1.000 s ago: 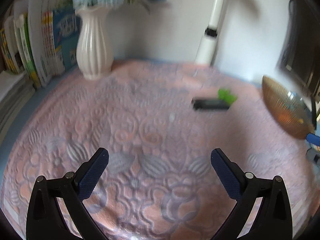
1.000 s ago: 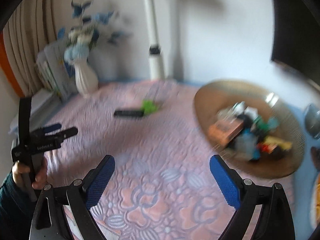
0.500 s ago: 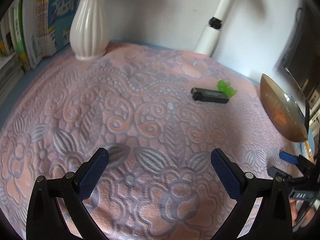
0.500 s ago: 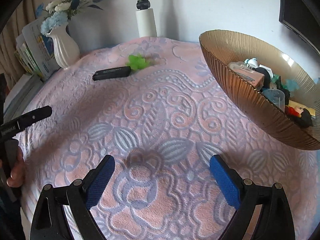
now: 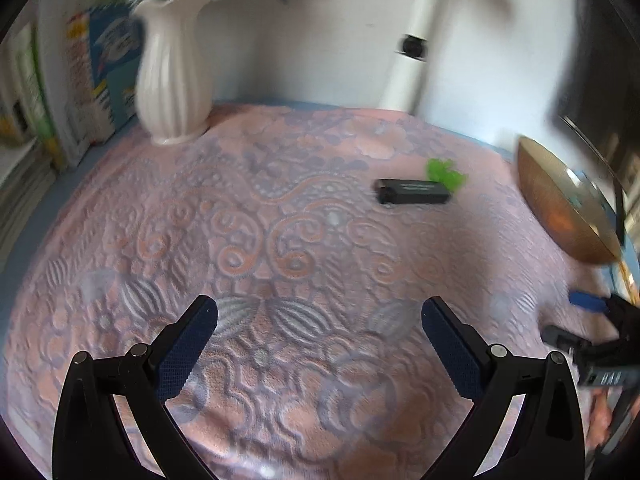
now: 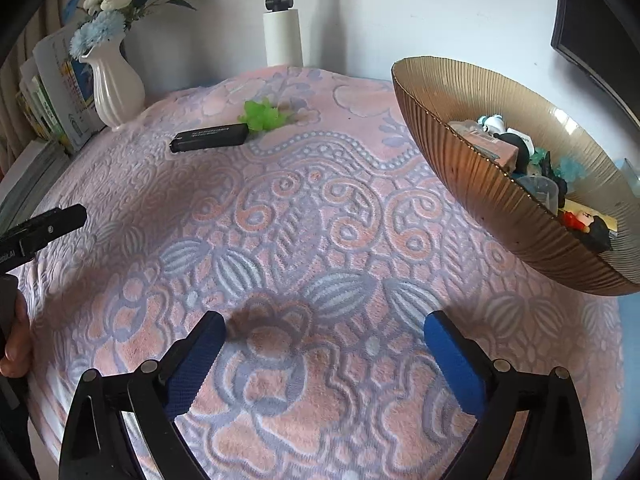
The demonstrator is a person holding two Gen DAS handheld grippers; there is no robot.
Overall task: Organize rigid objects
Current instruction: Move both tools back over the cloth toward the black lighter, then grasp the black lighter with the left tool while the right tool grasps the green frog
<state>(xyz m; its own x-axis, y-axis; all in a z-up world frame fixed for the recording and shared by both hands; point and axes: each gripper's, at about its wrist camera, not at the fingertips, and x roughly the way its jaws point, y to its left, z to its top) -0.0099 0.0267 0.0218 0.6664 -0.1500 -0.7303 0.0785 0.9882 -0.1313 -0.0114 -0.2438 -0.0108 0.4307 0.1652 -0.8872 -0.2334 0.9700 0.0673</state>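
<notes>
Your surface is a table under a pink and grey patterned cloth. Ahead of your right claw and left of its line, a black stick lies flat, its far end touching a green toy. Farther left, at the back, stands a white vase. Ahead and to the right sits an amber bowl of small items.
</notes>
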